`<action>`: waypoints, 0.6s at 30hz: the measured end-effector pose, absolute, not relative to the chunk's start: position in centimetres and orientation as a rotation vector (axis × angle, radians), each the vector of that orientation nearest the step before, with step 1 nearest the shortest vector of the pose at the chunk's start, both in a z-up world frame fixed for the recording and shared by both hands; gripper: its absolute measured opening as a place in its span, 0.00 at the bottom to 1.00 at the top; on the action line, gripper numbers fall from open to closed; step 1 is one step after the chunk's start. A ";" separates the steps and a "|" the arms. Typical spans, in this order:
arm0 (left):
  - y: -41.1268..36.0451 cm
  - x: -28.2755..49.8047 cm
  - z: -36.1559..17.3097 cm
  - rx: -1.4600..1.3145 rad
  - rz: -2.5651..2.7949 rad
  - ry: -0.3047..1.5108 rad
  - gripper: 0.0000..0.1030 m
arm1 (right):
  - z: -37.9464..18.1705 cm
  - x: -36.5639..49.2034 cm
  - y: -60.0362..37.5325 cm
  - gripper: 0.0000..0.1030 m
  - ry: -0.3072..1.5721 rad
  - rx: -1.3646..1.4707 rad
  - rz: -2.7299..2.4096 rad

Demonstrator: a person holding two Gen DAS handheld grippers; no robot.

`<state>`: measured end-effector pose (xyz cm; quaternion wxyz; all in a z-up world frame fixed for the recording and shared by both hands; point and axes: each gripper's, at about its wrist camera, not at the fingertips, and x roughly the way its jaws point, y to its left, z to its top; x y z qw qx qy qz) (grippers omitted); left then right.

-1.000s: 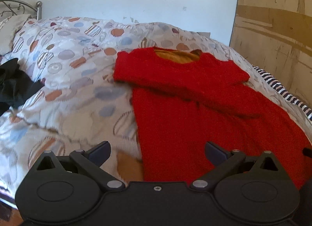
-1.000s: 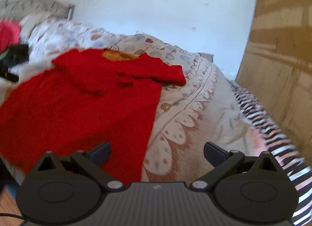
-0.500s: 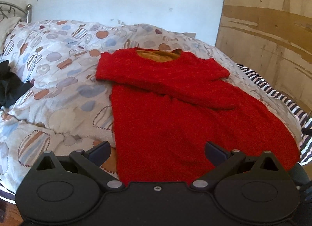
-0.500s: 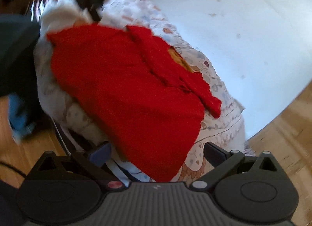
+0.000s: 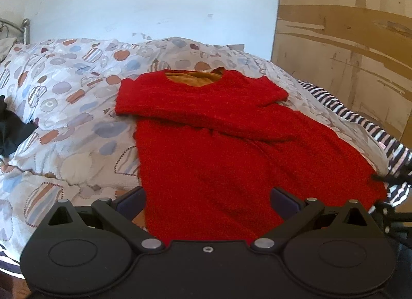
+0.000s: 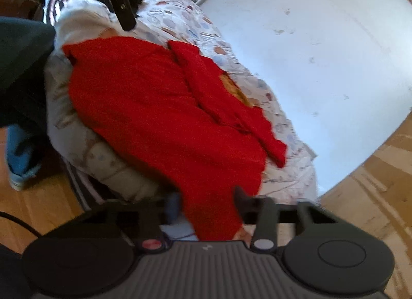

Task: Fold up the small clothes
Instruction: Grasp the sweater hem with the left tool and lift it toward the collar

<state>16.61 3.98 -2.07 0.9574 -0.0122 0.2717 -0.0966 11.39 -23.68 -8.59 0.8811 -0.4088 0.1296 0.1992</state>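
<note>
A red knitted sweater point(image 5: 219, 149) with an orange lining at the neck lies flat on the bed, both sleeves folded across the chest. My left gripper point(image 5: 208, 201) is open, its fingers on either side of the sweater's near hem. In the right wrist view the sweater point(image 6: 154, 113) hangs over the bed's edge. My right gripper point(image 6: 206, 206) is rolled sideways at the sweater's lower corner, its fingers narrowed around the hem; the view is blurred, and whether they pinch the cloth is unclear.
The bed has a patterned duvet point(image 5: 64, 98) and a striped sheet point(image 5: 360, 123) at the right edge. A dark garment point(image 5: 10, 131) lies far left. A wooden wardrobe point(image 5: 347, 41) stands right. The person's leg and shoe point(image 6: 18, 144) stand on the wood floor.
The right gripper swung round, rolled sideways and came down to the sweater's lower corner, its fingers narrowing. The left gripper drew back slightly and stayed open at the hem.
</note>
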 end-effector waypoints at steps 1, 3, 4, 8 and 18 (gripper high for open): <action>3.8 16.5 -2.1 -0.023 -0.208 0.547 0.99 | -8.4 11.4 -23.7 0.16 0.275 -0.839 0.426; 3.5 16.0 -2.2 -0.016 -0.249 0.531 0.99 | -7.7 11.5 -23.7 0.06 0.275 -0.803 0.441; 3.1 15.7 -2.2 -0.008 -0.280 0.520 0.99 | -7.0 11.7 -23.9 0.06 0.278 -0.758 0.455; 1.0 14.5 -2.7 0.040 -0.408 0.509 0.99 | -3.7 13.3 -24.3 0.05 0.279 -0.586 0.500; -5.3 13.5 -5.2 0.209 -0.517 0.526 0.99 | 3.2 19.6 -24.3 0.05 0.260 -0.362 0.591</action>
